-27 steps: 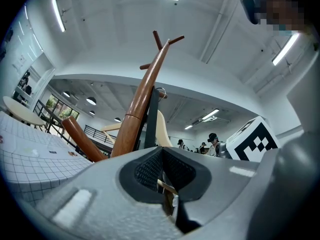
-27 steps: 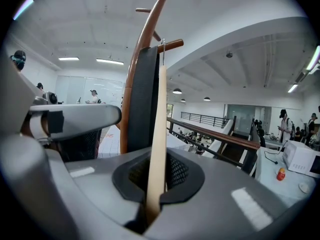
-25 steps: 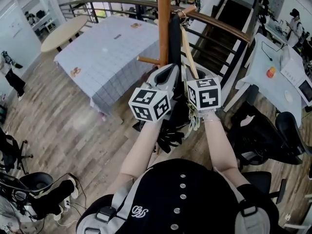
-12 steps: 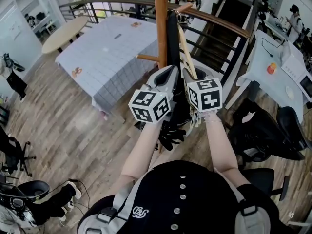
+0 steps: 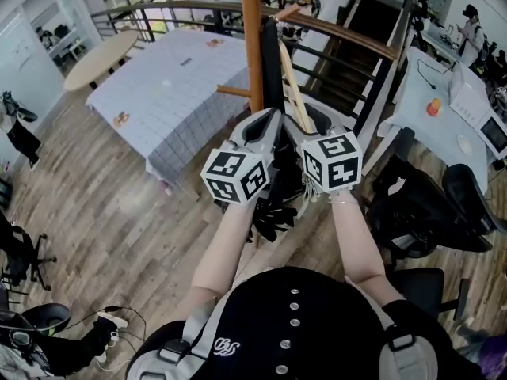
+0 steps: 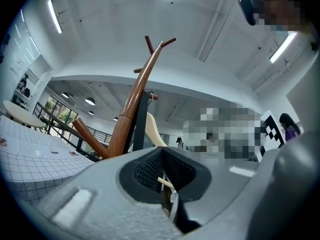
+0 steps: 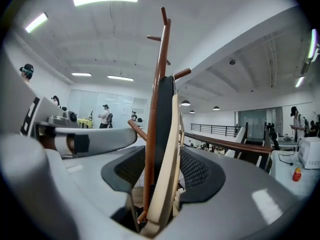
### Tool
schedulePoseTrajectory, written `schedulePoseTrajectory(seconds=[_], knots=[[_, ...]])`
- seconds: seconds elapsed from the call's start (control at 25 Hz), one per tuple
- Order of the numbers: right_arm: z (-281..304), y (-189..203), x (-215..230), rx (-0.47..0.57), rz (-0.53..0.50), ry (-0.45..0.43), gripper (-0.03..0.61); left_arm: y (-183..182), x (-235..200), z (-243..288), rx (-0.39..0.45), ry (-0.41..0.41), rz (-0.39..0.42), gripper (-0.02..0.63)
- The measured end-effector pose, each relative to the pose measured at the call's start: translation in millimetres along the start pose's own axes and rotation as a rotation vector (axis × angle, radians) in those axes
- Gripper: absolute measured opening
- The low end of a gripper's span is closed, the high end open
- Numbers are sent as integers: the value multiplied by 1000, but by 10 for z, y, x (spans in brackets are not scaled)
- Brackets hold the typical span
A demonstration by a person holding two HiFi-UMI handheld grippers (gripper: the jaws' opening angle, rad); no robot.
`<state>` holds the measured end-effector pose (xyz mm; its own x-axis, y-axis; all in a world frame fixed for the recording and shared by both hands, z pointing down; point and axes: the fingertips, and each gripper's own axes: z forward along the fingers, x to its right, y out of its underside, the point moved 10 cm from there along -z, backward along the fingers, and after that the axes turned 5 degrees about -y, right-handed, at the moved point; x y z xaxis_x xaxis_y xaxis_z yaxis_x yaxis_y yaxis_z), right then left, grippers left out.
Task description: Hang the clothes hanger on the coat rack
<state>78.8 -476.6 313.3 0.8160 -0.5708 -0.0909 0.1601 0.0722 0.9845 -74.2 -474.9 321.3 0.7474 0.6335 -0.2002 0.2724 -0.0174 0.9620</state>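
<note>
Right claw (image 7: pixel 162 170): its jaws have just been opening and now stand wide apart; the pale wooden arm of the clothes hanger (image 7: pixel 167 159) rises between the pads, and neither pad presses on it.
What that means: by my reading this is the release, so the hanger's weight should now rest on the rack and not on this claw.
Left claw (image 6: pixel 163 170): jaws drawn almost together, pinching a thin pale stick and a white strip, which look like part of the hanger; I cannot be sure.
Clothes hanger, place: one arm between the right claw's jaws, the rest running up and away from both claws to a peg (image 7: pixel 183 74) on the rack. Its hook seems to sit at that peg, though the hook itself is too small to make out.
Black garment (image 7: pixel 164 114): on the hanger, just beyond the right claw's pads, flat against the pole.
Coat rack (image 7: pixel 159 59): upright, straight ahead of both claws, just behind the hanger.
Tabletop (image 5: pixel 174 93): checked cloth, well beyond the left claw, past the rack.
Left to do: judged from here, the left claw's letting go.
Count: two claws, one hanger, one garment, one rack; three side pegs show in the right gripper view.
</note>
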Motion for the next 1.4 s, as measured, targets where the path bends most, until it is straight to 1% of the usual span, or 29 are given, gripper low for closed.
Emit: schedulePoseTrajectory(seconds=[0.28, 0.48, 0.52, 0.56, 0.68, 0.72, 0.8, 0.88, 1.2, 1.4], knots=[[-409, -124, -144, 136, 19, -47, 196, -23, 181, -189, 9, -4, 21, -3], [-702, -108, -239, 198, 28, -69, 195, -41, 366, -306, 19, 8, 21, -3], [-762, -106, -251, 205, 31, -73, 185, -42, 409, -331, 21, 10, 23, -3], [-820, -103, -262, 210, 33, -77, 150, -40, 451, -356, 22, 12, 25, -3], [-974, -88, -304, 214, 35, -85, 82, -35, 564, -439, 14, 15, 29, -3], [-1020, -76, -324, 209, 37, -84, 68, -37, 600, -476, 9, 16, 31, -3], [-1106, -48, -364, 194, 41, -81, 17, -47, 680, -551, 3, 18, 40, -3], [-1195, -23, -397, 187, 46, -84, 0, -57, 763, -618, 2, 16, 52, -3], [-1513, 122, -545, 167, 48, -106, 0, 53, 1048, -844, -10, 24, 51, -3], [-1669, 201, -598, 161, 65, -99, 0, 138, 1157, -956, -23, 49, 18, -3]])
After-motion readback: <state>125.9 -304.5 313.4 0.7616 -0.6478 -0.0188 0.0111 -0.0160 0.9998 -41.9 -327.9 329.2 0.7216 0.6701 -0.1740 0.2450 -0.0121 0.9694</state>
